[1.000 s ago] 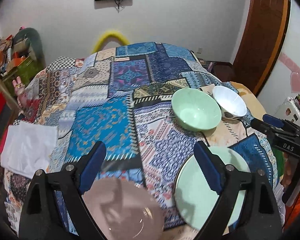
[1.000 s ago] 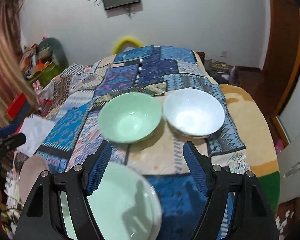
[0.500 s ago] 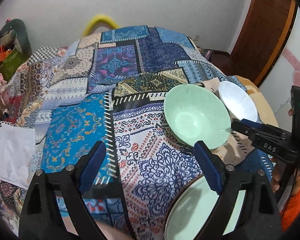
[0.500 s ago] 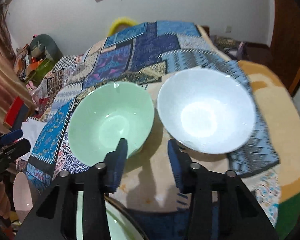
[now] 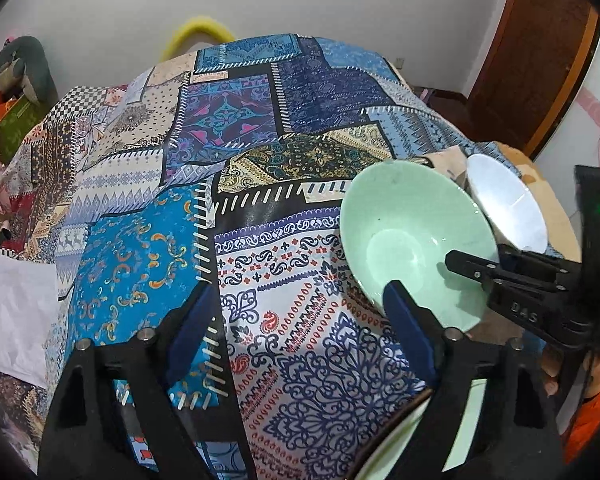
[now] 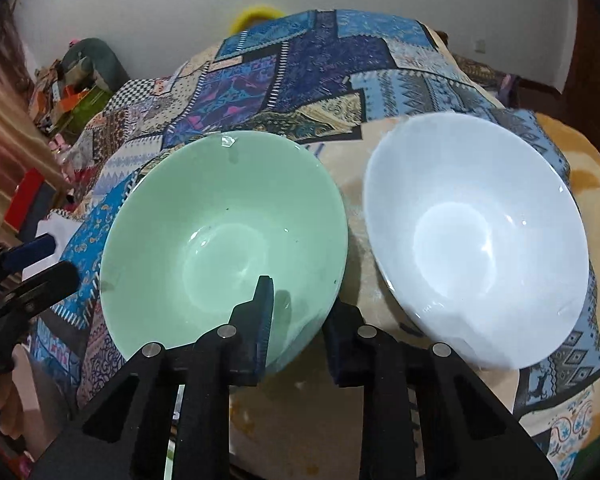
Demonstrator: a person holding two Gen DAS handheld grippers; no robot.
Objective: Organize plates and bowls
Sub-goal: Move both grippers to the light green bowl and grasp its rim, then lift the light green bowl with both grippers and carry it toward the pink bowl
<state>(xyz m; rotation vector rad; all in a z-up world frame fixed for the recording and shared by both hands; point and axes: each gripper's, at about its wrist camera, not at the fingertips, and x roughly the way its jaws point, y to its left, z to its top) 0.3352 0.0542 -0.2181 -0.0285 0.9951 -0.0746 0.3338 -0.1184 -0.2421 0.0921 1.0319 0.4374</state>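
Lighting: even indoor light, moderately bright, source overhead and out of view. Glare: small white glints on the green bowl and the white bowl. Shadows: soft and short, beneath both bowls on the patchwork bedspread. Focus: sharp centrally. Distortion: strong fisheye bowing; corners vignetted black; edges slightly soft.

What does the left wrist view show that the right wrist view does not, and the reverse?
Only the left wrist view shows the left gripper open above the patchwork cloth.

Only the right wrist view shows the white bowl's whole inside.

Both show the green bowl with the right gripper, whose jaws have just been closing, clamped on its near rim.
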